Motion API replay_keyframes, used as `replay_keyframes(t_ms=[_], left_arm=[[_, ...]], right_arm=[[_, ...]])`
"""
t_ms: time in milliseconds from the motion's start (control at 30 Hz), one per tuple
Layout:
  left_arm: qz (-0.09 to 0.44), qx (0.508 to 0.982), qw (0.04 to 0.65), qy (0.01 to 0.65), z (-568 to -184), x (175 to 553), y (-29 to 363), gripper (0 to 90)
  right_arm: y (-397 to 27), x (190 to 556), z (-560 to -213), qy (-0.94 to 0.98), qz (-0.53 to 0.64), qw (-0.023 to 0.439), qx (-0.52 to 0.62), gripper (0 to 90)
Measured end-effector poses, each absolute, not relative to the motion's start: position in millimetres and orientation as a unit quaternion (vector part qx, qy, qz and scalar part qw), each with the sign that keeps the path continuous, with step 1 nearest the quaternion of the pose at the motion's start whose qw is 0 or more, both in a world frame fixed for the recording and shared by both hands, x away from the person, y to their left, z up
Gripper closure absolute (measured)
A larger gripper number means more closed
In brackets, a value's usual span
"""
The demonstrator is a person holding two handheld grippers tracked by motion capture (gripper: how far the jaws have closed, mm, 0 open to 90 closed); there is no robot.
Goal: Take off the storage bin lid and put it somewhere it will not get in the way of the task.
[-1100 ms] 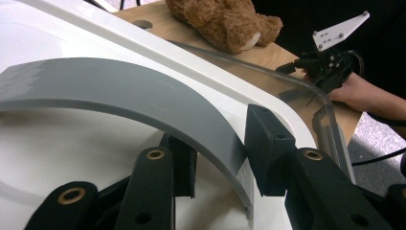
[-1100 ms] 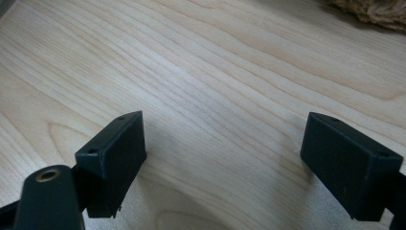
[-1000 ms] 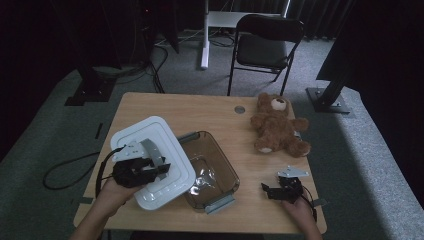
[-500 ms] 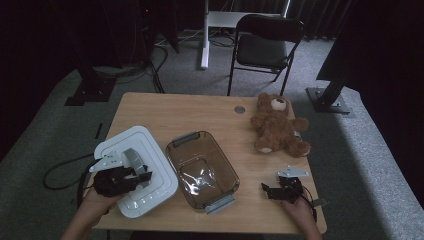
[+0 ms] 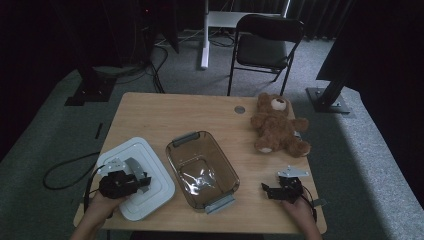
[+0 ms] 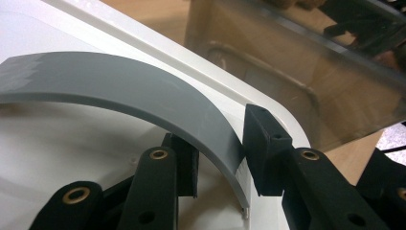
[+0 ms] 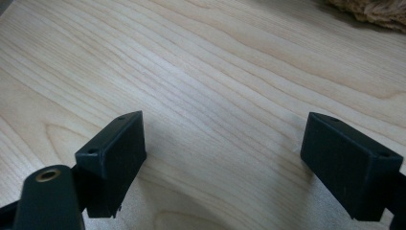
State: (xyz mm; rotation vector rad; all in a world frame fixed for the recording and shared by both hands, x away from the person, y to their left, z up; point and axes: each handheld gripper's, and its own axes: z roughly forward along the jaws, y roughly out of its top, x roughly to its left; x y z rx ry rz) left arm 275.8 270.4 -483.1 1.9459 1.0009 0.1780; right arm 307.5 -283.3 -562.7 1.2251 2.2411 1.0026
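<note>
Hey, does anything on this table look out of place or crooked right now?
The white lid lies off the clear tub, overhanging the table's front edge, its grey handle pinched by the left gripper.

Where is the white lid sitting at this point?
In the high view the white lid lies on the table's front-left corner, just left of the clear brown container, with the left gripper closed on its grey handle.

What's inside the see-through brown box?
The brown box looks empty. Through its open top there is only its shiny bottom, with light glinting on it. The white lid that the left gripper holds by its grey handle lies beside it on the table, covering nothing.
</note>
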Motion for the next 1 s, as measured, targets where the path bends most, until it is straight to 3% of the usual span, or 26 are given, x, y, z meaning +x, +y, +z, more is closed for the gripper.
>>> replay_keyframes(t_ms=[767, 867, 1000], left_arm=[[0.026, 0.796, 0.442, 0.412, -541, 320, 258, 66.1], [0.023, 0.798, 0.433, 0.418, -544, 321, 256, 59.1], [0.035, 0.797, 0.437, 0.416, -544, 319, 255, 43.0]], right_arm=[[-283, 307, -563, 0.800, 0.358, 0.197, 0.439, 14.6], [-283, 307, -563, 0.800, 0.358, 0.197, 0.439, 14.6], [-283, 307, -563, 0.802, 0.357, 0.197, 0.436, 13.6]])
